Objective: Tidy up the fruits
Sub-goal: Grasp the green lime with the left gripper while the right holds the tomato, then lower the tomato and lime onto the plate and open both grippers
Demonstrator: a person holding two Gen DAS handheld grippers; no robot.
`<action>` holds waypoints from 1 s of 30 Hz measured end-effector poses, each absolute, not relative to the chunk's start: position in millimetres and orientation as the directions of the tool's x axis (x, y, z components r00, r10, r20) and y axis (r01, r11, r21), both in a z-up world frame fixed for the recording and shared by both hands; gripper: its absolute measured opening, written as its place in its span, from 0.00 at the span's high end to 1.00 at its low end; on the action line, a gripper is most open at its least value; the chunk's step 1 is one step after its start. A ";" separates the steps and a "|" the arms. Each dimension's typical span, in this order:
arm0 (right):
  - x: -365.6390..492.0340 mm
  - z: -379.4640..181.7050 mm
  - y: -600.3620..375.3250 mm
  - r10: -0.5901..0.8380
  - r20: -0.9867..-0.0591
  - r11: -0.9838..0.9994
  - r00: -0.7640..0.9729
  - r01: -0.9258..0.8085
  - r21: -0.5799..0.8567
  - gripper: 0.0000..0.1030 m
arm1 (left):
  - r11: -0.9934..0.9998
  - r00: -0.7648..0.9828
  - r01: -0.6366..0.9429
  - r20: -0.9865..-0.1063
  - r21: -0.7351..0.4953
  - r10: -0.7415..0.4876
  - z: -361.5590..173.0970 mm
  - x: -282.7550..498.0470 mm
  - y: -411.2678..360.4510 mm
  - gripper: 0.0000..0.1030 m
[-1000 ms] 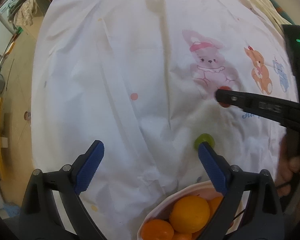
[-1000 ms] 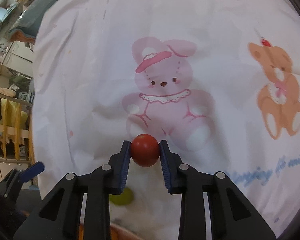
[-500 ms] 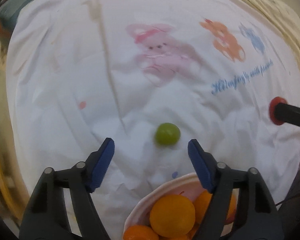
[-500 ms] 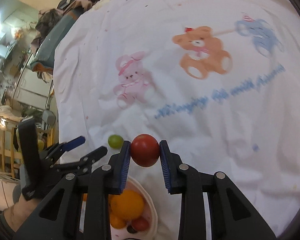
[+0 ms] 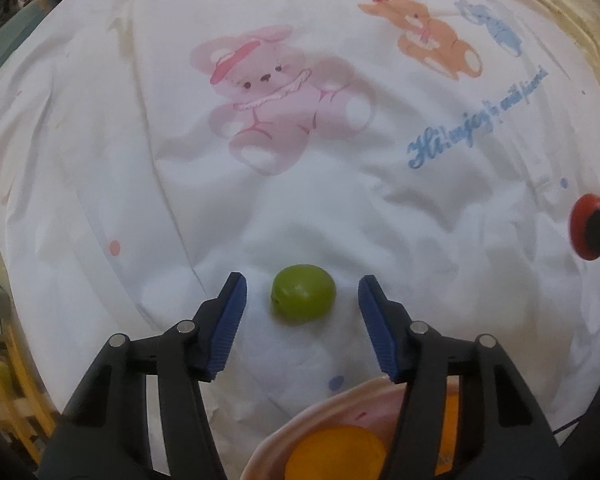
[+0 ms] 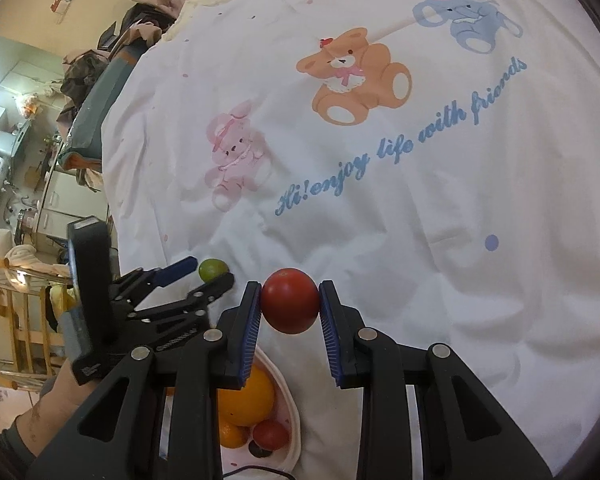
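Observation:
A green fruit [image 5: 303, 299] lies on the white printed sheet [image 5: 140, 160]. My left gripper [image 5: 302, 304] is open, its jaws on either side of the fruit and apart from it. The fruit also shows in the right wrist view [image 6: 211, 268], between the left gripper's fingers [image 6: 180, 269]. My right gripper [image 6: 289, 307] is shut on a red tomato [image 6: 289, 305], held above the sheet beside the pink bowl [image 6: 288, 408]. The tomato shows at the right edge of the left wrist view [image 5: 586, 226]. The bowl [image 5: 320, 408] holds oranges [image 6: 246, 398] and a small tomato [image 6: 271, 434].
The sheet carries a pink bunny print [image 5: 276, 96], an orange bear [image 6: 354, 76] and blue lettering [image 6: 400, 142]. Past the bed's left edge stand furniture and clutter [image 6: 28, 184]. A wooden rack [image 5: 16, 380] is at the lower left.
My left gripper has moved forward so the green fruit now sits between its jaws. My right gripper, still holding the tomato, has drawn back and right, next to the bowl.

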State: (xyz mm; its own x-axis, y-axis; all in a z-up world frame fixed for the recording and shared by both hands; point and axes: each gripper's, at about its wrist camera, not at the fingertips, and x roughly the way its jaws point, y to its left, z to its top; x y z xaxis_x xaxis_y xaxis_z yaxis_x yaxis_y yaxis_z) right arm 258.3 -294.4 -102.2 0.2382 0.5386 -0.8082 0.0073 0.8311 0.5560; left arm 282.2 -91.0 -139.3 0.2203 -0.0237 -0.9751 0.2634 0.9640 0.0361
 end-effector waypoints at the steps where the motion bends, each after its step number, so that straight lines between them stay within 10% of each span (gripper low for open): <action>1: 258.9 -102.2 -294.1 0.541 -0.806 0.829 0.238 0.007 0.559 0.70 | 0.965 0.220 0.259 -0.976 0.047 -0.012 -141.6 283.4 -90.9 0.60; 7: 259.7 -102.5 -293.7 0.547 -0.804 0.826 0.236 0.006 0.564 0.70 | 0.967 0.211 0.253 -0.976 0.004 -0.051 -143.1 286.9 -89.5 0.74; 30: 204.2 -76.3 -284.0 0.573 -0.774 0.815 0.267 -0.093 0.572 0.70 | 0.979 0.308 0.162 -0.936 -0.124 -0.169 -55.1 203.7 -46.3 0.74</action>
